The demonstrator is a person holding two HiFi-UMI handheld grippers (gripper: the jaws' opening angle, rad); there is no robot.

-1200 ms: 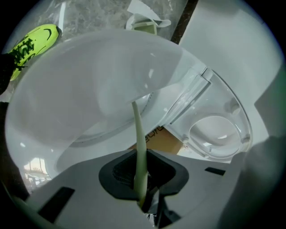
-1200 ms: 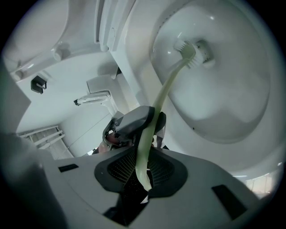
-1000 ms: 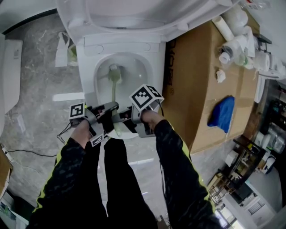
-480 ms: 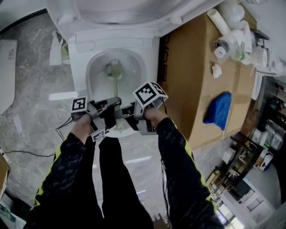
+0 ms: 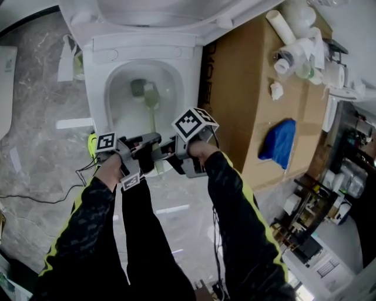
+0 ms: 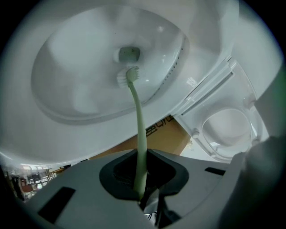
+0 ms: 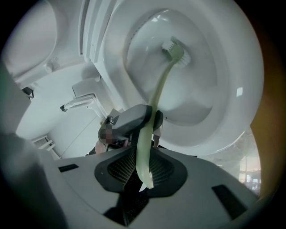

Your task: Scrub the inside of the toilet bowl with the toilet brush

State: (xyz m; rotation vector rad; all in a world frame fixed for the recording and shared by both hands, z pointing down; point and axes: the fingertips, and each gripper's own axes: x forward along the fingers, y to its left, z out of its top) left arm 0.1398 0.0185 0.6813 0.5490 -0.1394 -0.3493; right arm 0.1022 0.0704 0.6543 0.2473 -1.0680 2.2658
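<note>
Holding toilet brush [image 5: 152,120] two-handed, mid-scrub by the look of it. Clamped by left gripper [image 6: 141,181] a little way up the handle, no gap between fingers [image 6: 117,174] and stem; pinched by right gripper [image 7: 145,172] at the very tail end, cut tip poking out just past the pads [image 7: 120,175]. Left one therefore nearer the head, right one just behind it, close together in head view. Long axis straight away from both sets of fingers, down and forward into toilet bowl [image 5: 117,103], roughly along its centre line. Bristle head low on the bowl wall, just beside drain opening [image 6: 129,54], apparently touching porcelain but contact hard to confirm. Next stroke probably a matter of swinging that far end round the wall with the grip as pivot, so head-to-wall position more critical than anything at the handle end. Handle: thin pale green plastic, slightly curved, likely a bit springy under side load. Head: short white bristles on a green back, flat rather than round. Bowl: glossy white ceramic, smooth, oval. Above it, seat and lid [image 5: 147,14] up, out of the way. Pads: dark textured rubber in grey plastic shells. Beside the toilet, brown cardboard box [image 5: 247,111] with blue cloth [image 5: 281,144] on top; grey marbled floor [image 5: 41,141] around.
</note>
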